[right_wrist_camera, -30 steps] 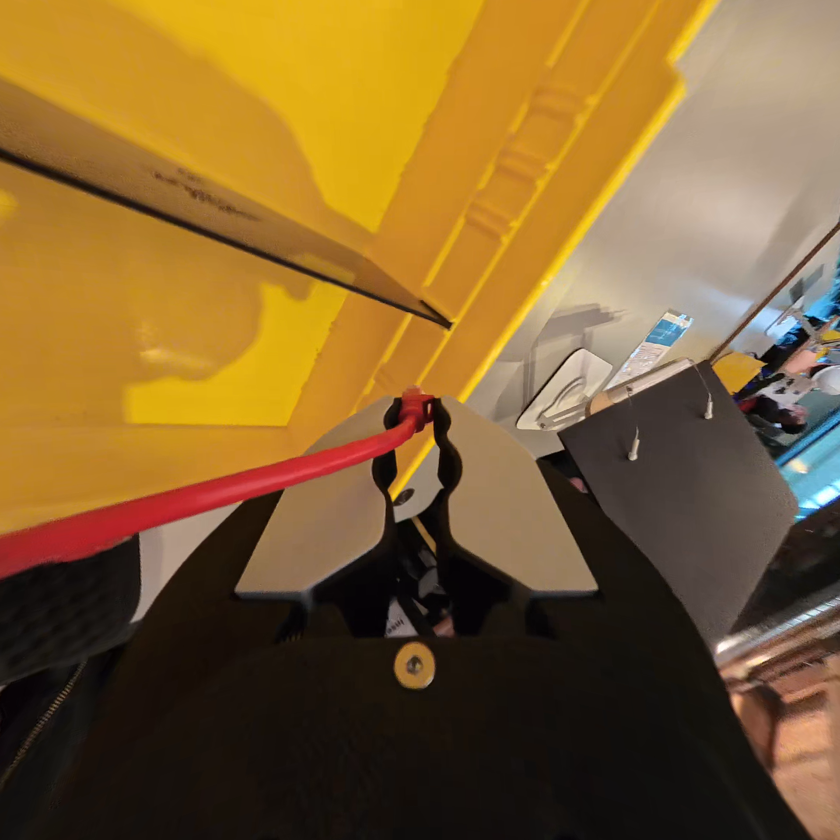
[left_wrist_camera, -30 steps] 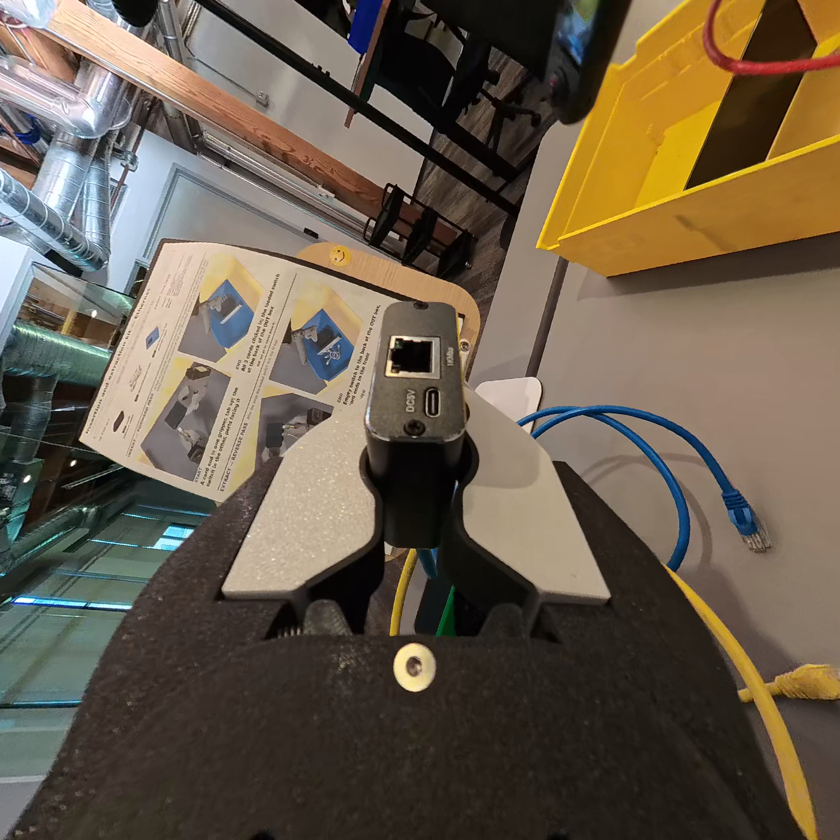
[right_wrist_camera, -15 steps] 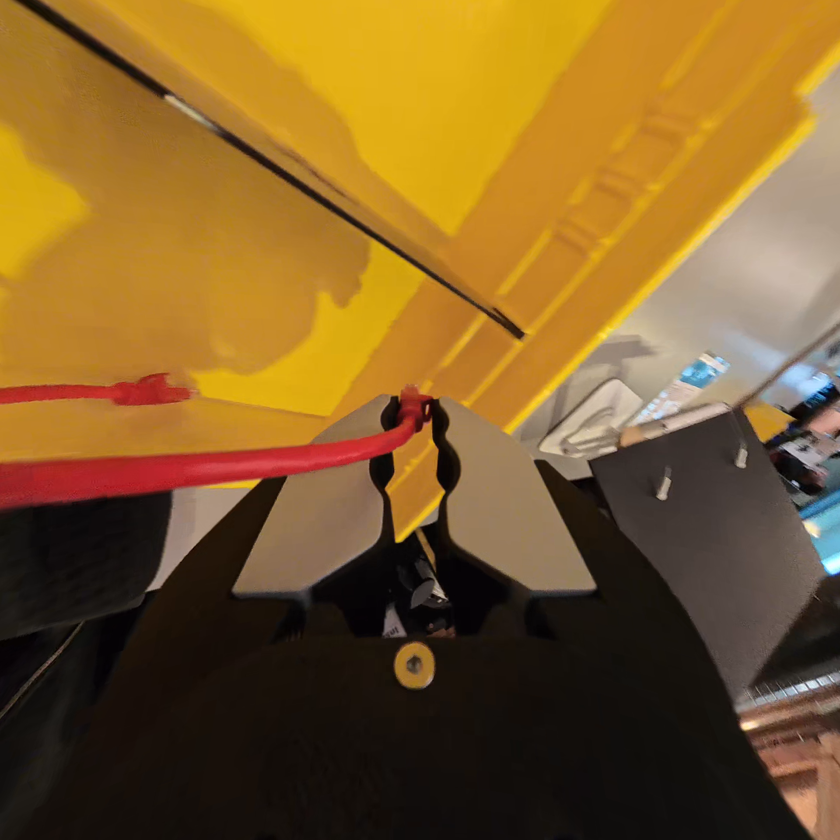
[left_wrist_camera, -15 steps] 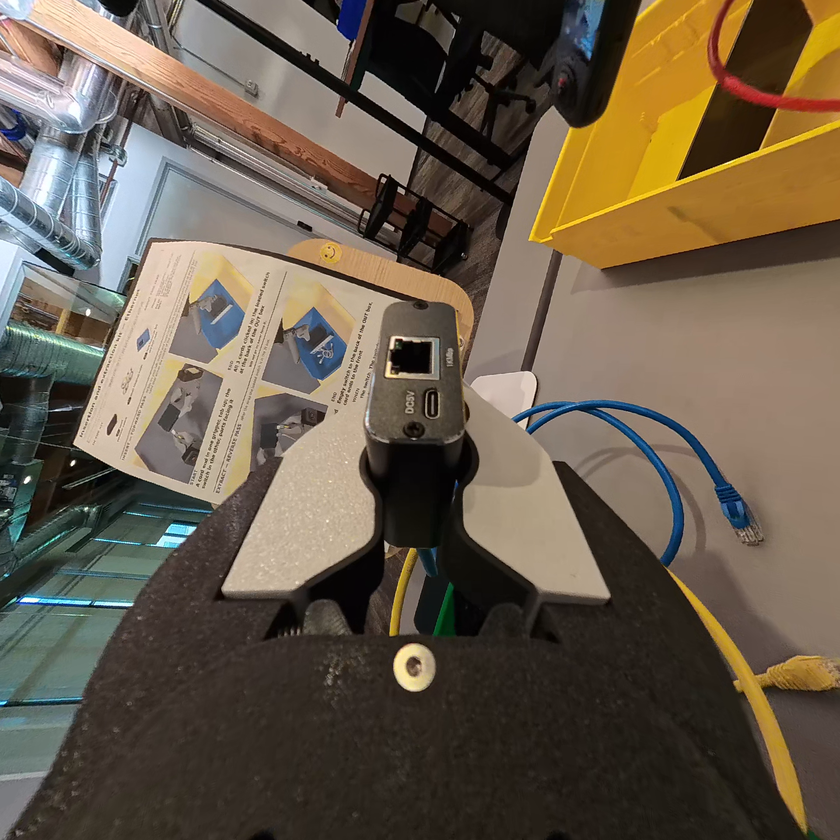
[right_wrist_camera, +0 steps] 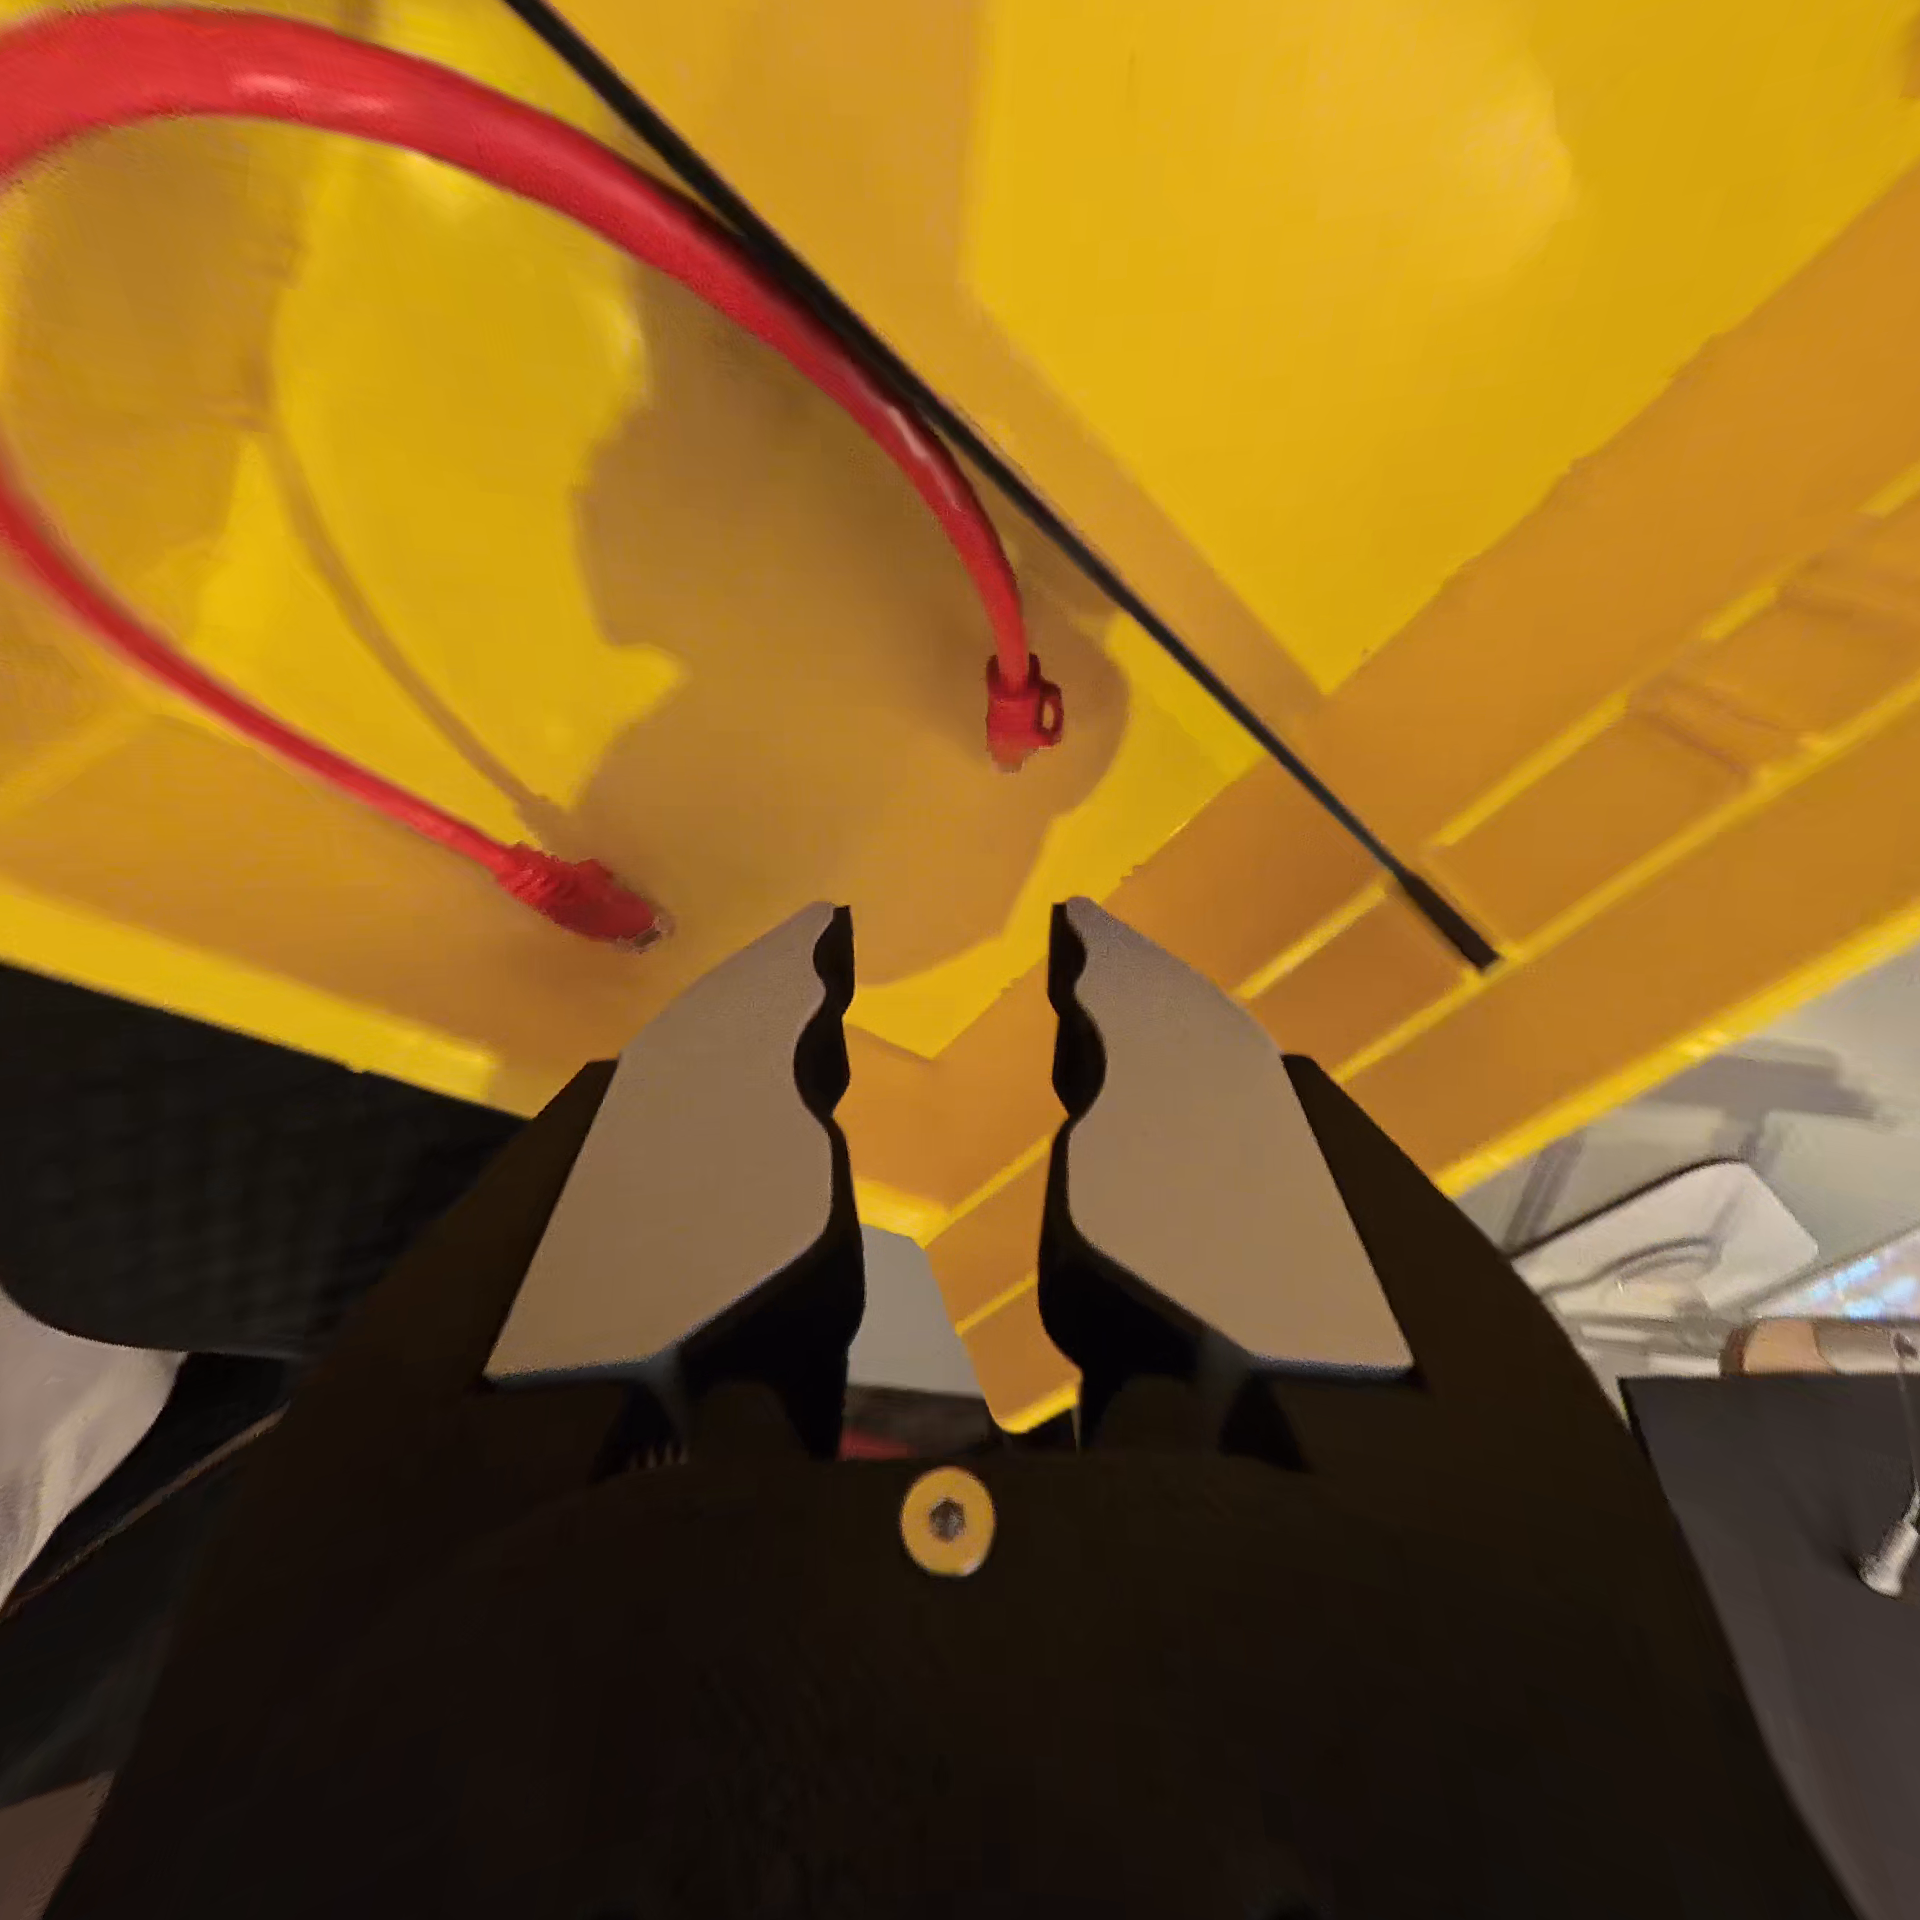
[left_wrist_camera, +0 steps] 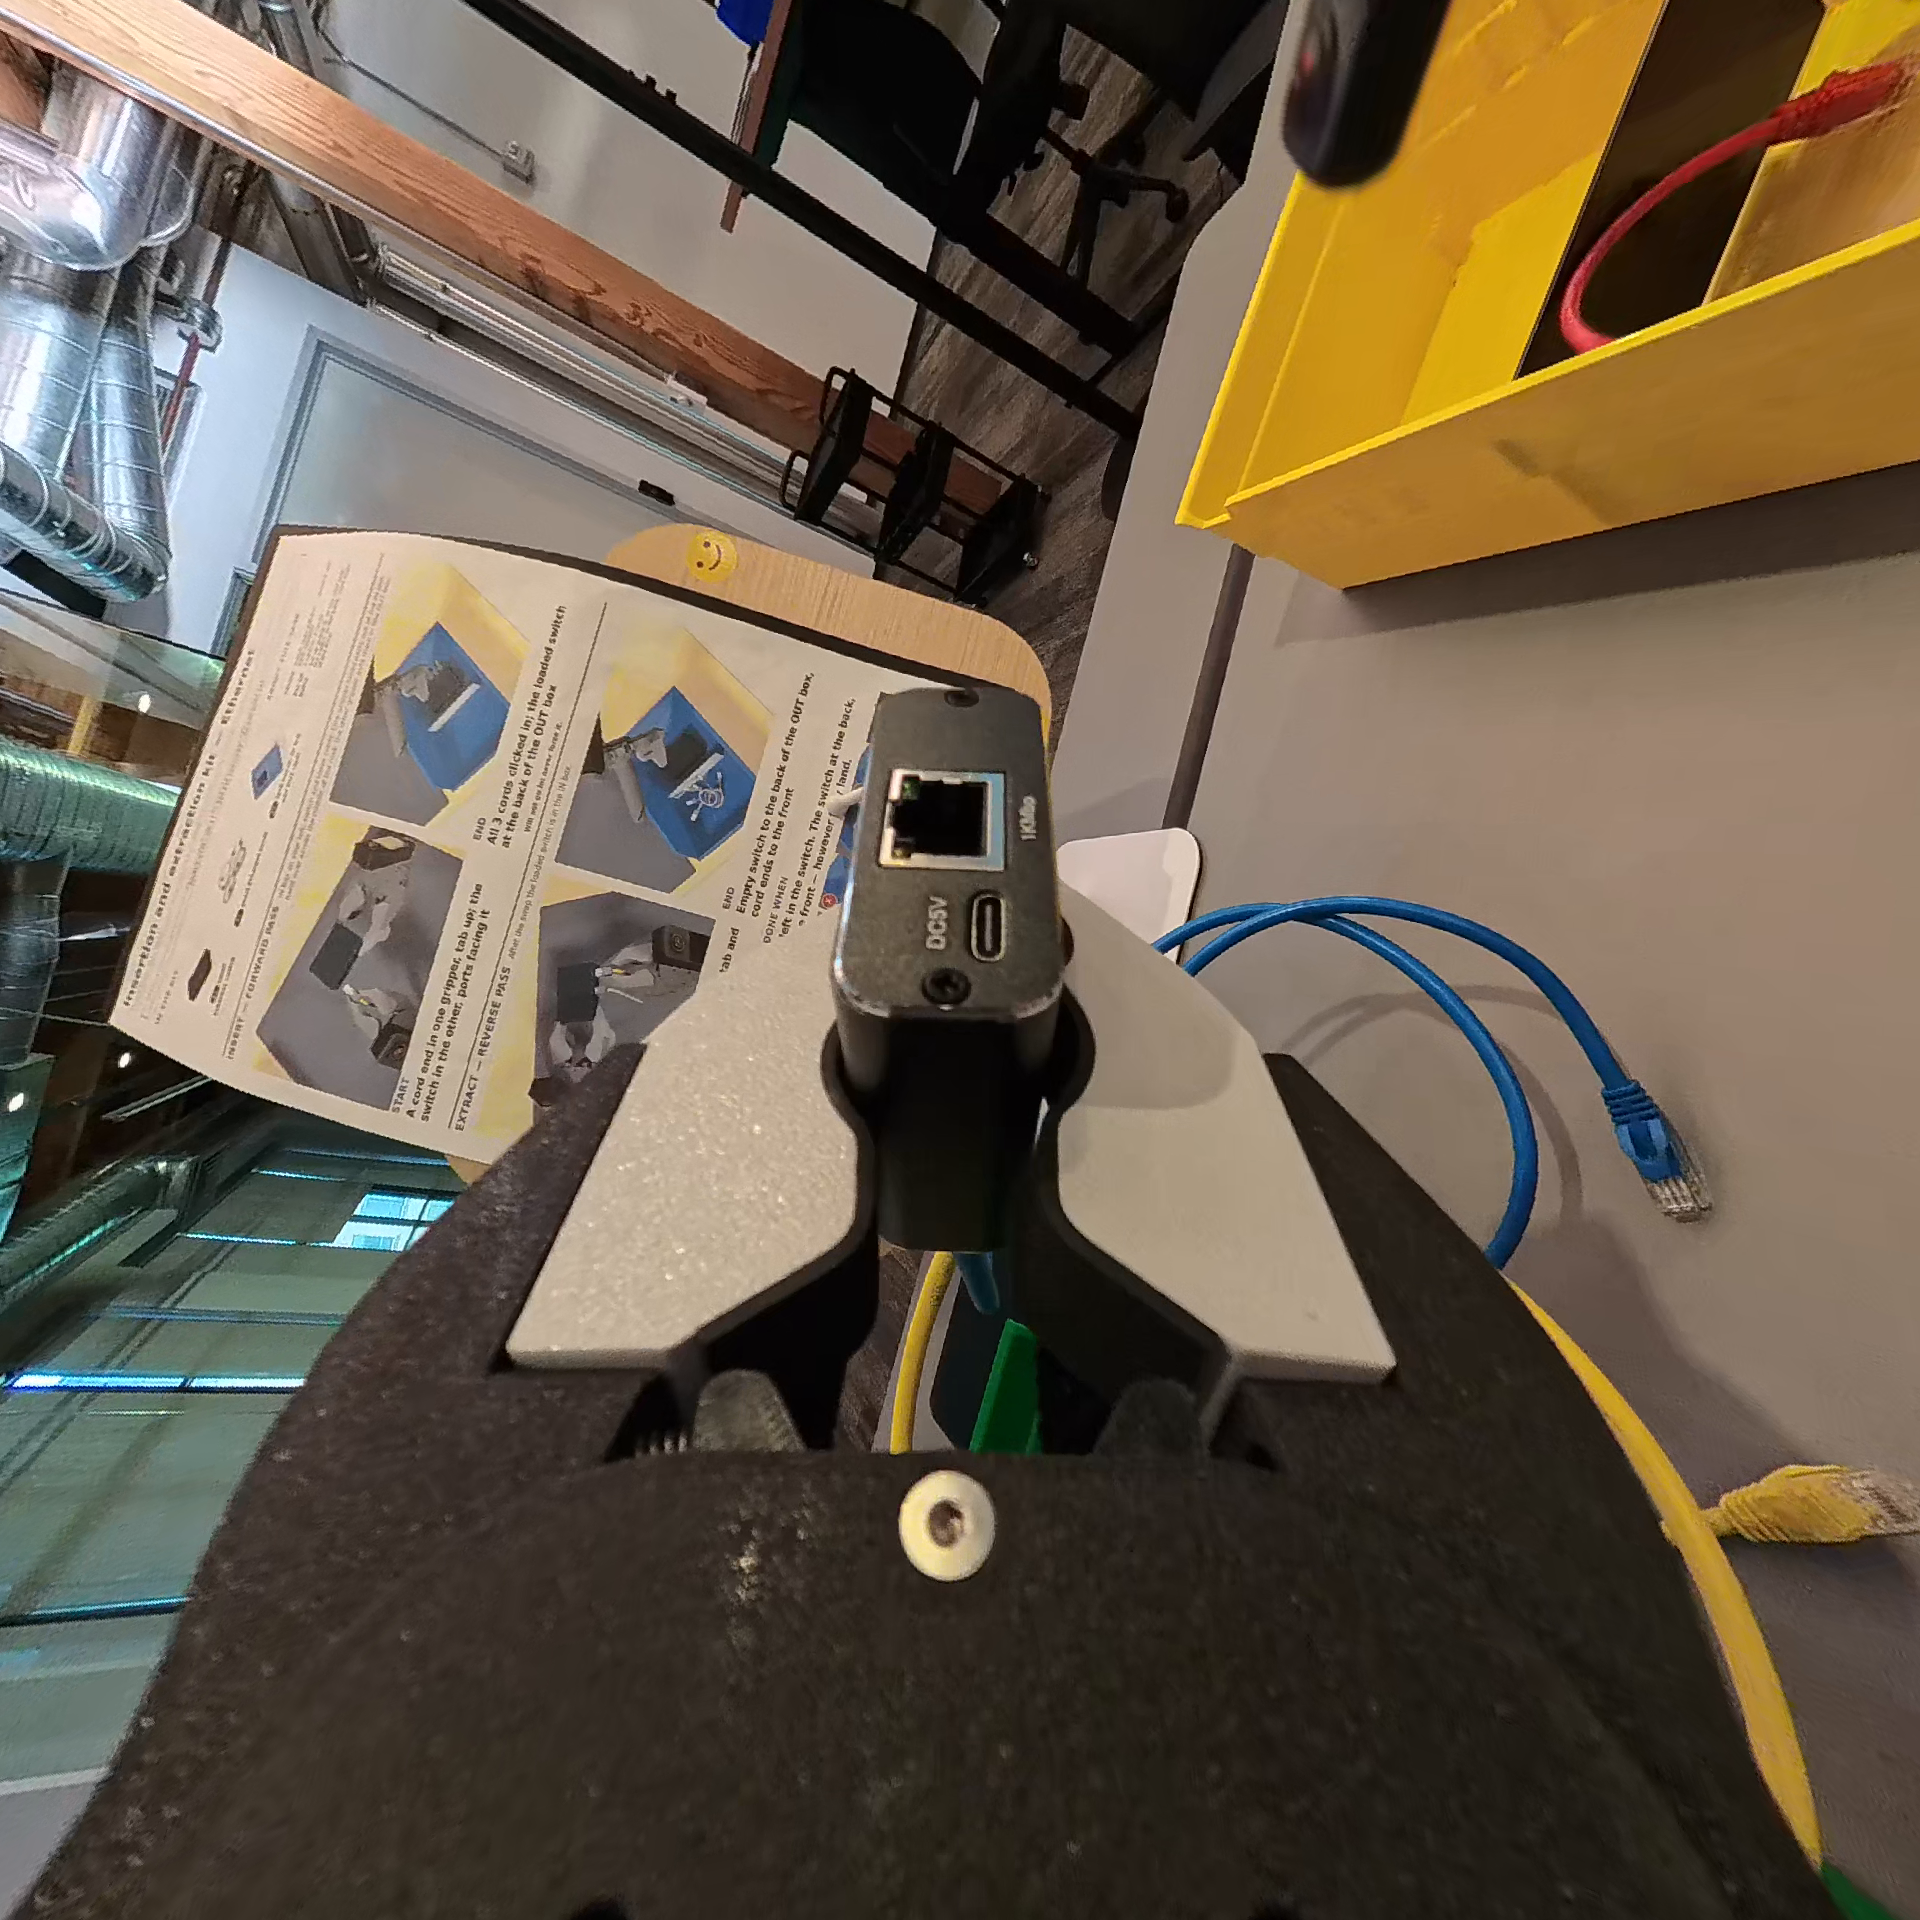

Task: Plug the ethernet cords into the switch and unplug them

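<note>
My left gripper is shut on the black switch, held upright off the table with one empty port and a small oval socket facing me. A blue cord and a yellow cord lie loose on the grey table to the right. My right gripper is open and empty above the yellow bin. The red cord lies loose inside the bin, both plugs free. It also shows in the left wrist view in the bin.
A black divider crosses the bin beside the red cord. A printed instruction sheet on a board stands beyond the switch. A white pad lies at the table's far edge. A black panel is at right. About 40 centimetres separates my left fingertips from my right.
My right gripper opened and let go of the red cord's plug, which dropped into the yellow bin. My left gripper with the switch has barely shifted.
</note>
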